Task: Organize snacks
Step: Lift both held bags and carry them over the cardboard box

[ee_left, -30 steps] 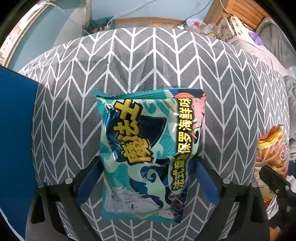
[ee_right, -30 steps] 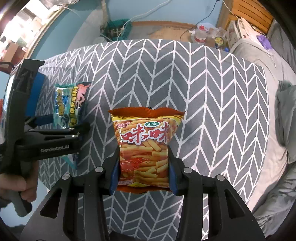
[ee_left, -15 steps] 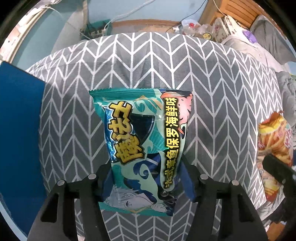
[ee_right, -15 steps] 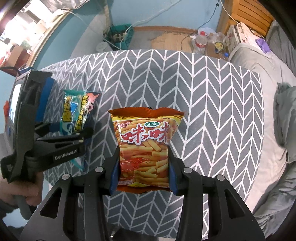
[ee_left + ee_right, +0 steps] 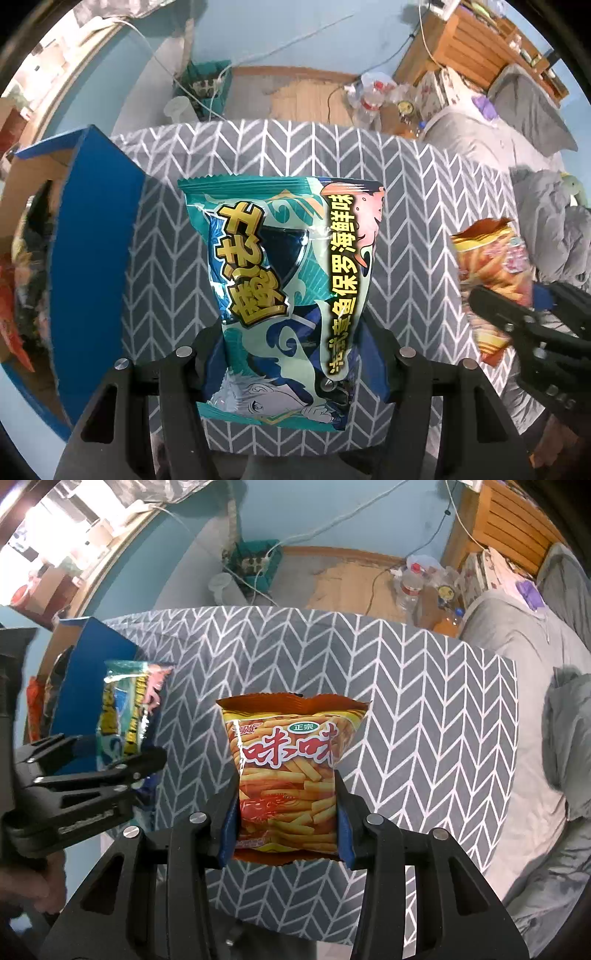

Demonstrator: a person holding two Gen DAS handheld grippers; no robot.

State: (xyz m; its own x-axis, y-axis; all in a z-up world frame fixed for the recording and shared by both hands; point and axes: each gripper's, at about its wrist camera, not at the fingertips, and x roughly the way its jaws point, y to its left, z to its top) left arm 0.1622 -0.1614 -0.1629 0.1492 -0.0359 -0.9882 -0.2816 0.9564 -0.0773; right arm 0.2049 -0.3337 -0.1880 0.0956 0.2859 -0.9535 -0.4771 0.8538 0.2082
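Left wrist: blue box (image 5: 92,236) holding snack packets, left hand-held gripper (image 5: 295,354) grasping teal bag (image 5: 288,266), right grasping orange bag (image 5: 288,775)

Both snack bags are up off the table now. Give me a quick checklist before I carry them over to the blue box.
1. Left hand-held gripper clamped on the teal seafood snack bag: ok.
2. Right hand-held gripper clamped on the orange shrimp-stick bag: ok.
3. Both bags clear of the grey herringbone tablecloth: ok.
4. Blue cardboard box open: ok.
5. Free room inside the box: cannot tell, other packets are already in it.
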